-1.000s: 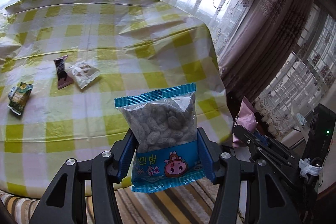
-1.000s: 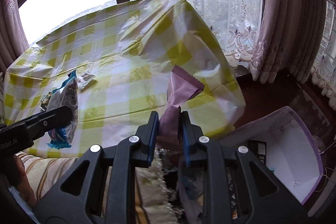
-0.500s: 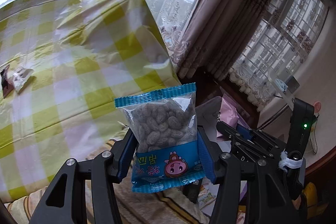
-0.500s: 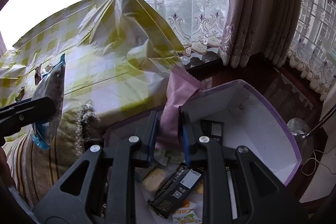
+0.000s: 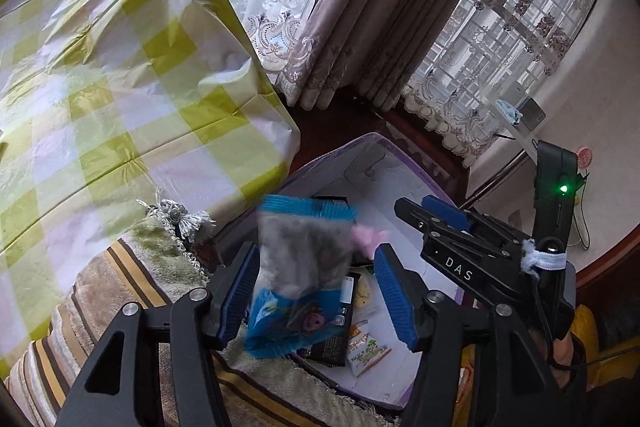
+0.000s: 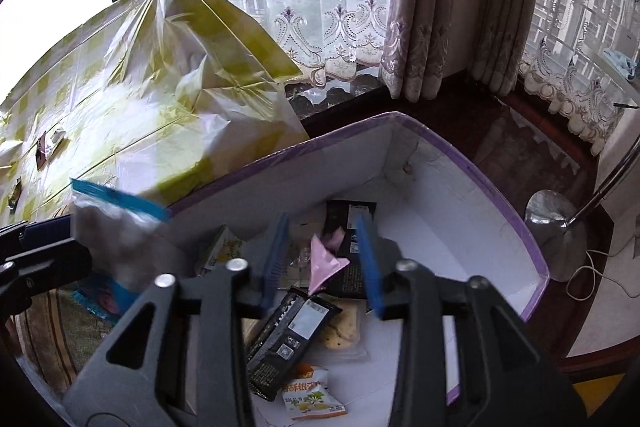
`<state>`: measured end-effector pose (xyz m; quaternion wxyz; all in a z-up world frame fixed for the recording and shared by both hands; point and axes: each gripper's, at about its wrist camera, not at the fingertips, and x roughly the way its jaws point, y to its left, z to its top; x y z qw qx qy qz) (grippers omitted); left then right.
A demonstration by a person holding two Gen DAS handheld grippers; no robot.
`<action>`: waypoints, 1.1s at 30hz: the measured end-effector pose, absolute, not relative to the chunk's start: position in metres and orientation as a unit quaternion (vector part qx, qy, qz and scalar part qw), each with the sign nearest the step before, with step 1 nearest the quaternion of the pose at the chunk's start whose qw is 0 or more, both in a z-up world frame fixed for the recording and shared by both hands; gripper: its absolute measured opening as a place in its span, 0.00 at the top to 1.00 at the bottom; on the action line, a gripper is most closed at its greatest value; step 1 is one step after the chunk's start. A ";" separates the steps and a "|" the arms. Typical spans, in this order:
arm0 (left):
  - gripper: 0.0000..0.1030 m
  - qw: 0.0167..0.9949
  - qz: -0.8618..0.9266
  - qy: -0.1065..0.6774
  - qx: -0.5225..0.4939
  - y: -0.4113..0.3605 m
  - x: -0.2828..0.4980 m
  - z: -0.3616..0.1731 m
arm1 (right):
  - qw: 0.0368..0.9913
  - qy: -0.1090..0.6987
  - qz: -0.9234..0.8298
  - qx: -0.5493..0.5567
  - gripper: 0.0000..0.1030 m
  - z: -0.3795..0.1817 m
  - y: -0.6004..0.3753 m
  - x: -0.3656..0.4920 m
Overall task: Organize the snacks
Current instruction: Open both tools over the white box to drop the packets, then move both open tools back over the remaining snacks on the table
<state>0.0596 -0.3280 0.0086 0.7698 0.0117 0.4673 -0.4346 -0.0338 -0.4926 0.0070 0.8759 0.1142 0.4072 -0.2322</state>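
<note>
- Your left gripper (image 5: 316, 291) has just been opening; the blue-edged clear plastic packet of grey-coated nuts (image 5: 299, 277) sits blurred and tilted between its blue pads, with a gap on the right side, so the grip looks released.
- Your right gripper (image 6: 322, 263) has just been opening too; its jaws stand well apart, and the small pink foil snack wrapper (image 6: 325, 259) lies free between them, touching neither pad.
- Below both tools sits the white cardboard box with a purple rim (image 6: 496, 187), which already holds a long black snack bar wrapper (image 6: 290, 337), a pale cracker pack (image 6: 344, 327), and an orange-and-white snack packet (image 6: 310, 397).
- In the left wrist view, the nut packet hangs over the near edge of that box, beside a striped beige and brown fringed cloth (image 5: 120, 291).
- Further out stands the table under a yellow and white checked plastic cloth (image 5: 120, 67), with a few small snack packets (image 6: 50, 143) left on it.
- Beyond are lace curtains (image 6: 320, 7) and a window.
</note>
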 end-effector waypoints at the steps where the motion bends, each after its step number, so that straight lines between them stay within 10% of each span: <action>1: 0.41 0.771 -0.434 0.467 0.010 -0.329 0.060 0.009 | 0.876 0.405 -0.236 0.113 0.33 0.008 -0.493 -0.035; 33: 0.41 0.845 -0.330 0.419 -0.022 -0.236 0.111 0.035 | 0.905 0.404 -0.127 0.048 0.33 0.036 -0.384 0.034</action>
